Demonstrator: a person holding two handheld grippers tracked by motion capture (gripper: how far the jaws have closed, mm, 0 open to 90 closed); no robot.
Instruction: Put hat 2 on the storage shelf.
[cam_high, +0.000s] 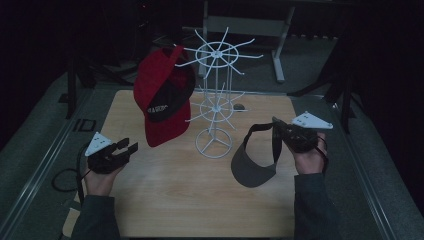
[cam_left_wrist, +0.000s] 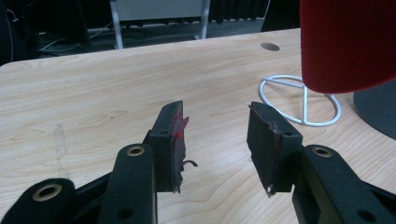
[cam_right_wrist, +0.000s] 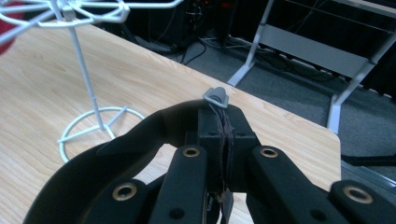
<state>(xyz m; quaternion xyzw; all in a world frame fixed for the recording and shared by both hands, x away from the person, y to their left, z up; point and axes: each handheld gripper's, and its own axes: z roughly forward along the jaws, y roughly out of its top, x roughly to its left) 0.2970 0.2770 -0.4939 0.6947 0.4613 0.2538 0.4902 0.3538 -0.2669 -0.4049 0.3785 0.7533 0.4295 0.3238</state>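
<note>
- The left gripper (cam_high: 125, 148), a black two-jaw hand-held tool with a grey three-cornered plate on top, sits at the left side of the pale wooden table (cam_high: 170, 195), held low in the person's left hand (cam_high: 100, 181).
- Its jaws stand spread apart with nothing between them; in the left gripper view the bare wood grain shows in the gap, and red marks sit on the inner face of the pads (cam_left_wrist: 176, 133).
- Just right of it and farther back, a red fabric baseball cap with a black front panel (cam_high: 162, 95) hangs on the left side of the rack, its brim pointing down toward the table.
- The white wire two-tier hat rack (cam_high: 215, 85) stands upright near the table's centre on a round ring base, with spokes fanning out at both tiers.
- To the right of the rack base, a dark grey fabric sun visor with a curved brim and a thin black strap (cam_high: 252, 167) hangs tilted from the right gripper, its brim low toward the tabletop, which it may touch; contact cannot be told.
- The right gripper (cam_high: 280, 131), held in the person's right hand (cam_high: 309, 159) at the right side of the table, has its jaws pressed together on the visor's strap; the right gripper view shows the band pinched between the pads, with a small grey buckle above them.
</note>
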